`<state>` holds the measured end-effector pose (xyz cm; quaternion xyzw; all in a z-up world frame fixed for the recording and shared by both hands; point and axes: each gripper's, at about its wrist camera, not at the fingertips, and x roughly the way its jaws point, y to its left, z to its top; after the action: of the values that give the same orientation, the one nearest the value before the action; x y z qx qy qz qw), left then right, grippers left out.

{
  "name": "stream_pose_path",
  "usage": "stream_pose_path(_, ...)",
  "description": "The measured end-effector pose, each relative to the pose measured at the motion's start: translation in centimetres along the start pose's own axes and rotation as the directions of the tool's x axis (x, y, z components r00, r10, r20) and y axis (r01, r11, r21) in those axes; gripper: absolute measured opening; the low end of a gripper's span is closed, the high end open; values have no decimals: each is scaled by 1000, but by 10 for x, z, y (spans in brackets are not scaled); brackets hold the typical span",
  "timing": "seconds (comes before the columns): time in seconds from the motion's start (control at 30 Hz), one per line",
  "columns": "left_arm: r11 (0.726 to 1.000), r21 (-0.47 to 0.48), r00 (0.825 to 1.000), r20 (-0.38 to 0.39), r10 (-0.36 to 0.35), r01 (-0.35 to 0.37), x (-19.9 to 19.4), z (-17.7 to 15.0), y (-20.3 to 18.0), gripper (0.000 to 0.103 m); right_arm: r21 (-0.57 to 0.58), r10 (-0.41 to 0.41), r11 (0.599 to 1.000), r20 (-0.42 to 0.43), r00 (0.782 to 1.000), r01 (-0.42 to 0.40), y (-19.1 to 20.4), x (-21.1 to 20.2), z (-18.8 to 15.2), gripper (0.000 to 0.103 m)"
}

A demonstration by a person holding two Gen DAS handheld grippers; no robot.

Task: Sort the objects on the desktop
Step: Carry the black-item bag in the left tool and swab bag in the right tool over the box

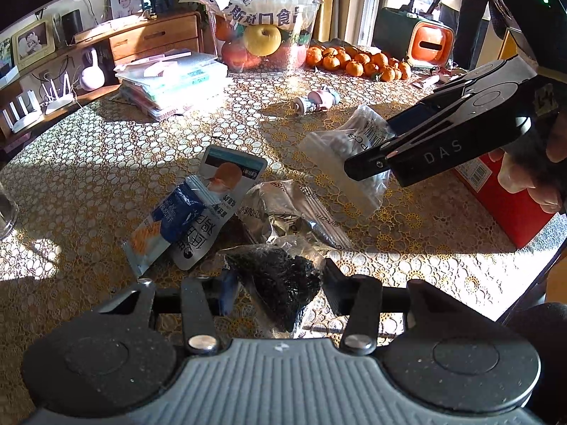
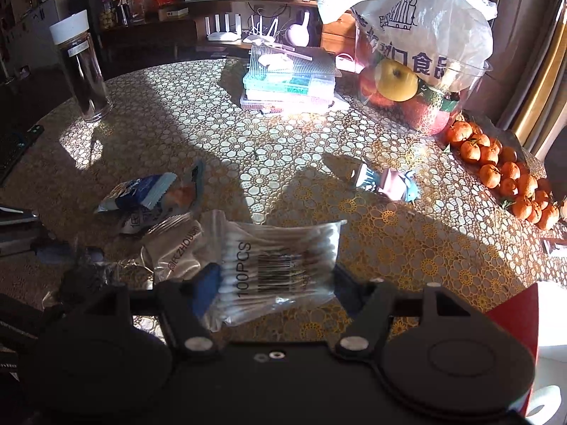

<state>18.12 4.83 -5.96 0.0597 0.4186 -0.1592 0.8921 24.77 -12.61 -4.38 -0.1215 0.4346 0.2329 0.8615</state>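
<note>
My left gripper (image 1: 280, 287) is shut on a clear bag of black stuff (image 1: 280, 279), which hangs just above the flower-patterned table (image 1: 106, 163). In the right wrist view the same bag (image 2: 85, 279) shows at the lower left. My right gripper (image 2: 274, 285) is shut on a clear bag of cotton swabs (image 2: 280, 262) marked 100PCS. From the left wrist view that gripper (image 1: 372, 148) comes in from the right, with the swab bag (image 1: 347, 166) hanging off the table. Blue and white mask packets (image 1: 198, 209) and a silver foil packet (image 1: 283, 209) lie between the two grippers.
A small pink and blue toy (image 1: 315, 101) lies mid-table. At the back stand stacked plastic boxes (image 1: 173, 85), a clear fruit tub (image 1: 262, 42) under a white bag, and several tangerines (image 1: 358, 62). A red box (image 1: 510, 205) sits on the right and a tall jar (image 2: 83, 67) on the left.
</note>
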Motion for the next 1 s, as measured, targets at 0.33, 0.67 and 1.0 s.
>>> stream_pose_path(0.33,999,38,999,52,4,-6,-38,16,-25,48,16,-9,1000,77,997,8,0,-65,-7,69)
stream_pose_path(0.67,999,45,997,66,-29,26,-74,38,-58,48,39,-51,998,138,989,46,-10,-129,-27,68)
stream_pose_path(1.0,991,109,992,96,-83,73,-100,62,-111,48,86,-97,993,178,979,82,-34,-183,-56,68)
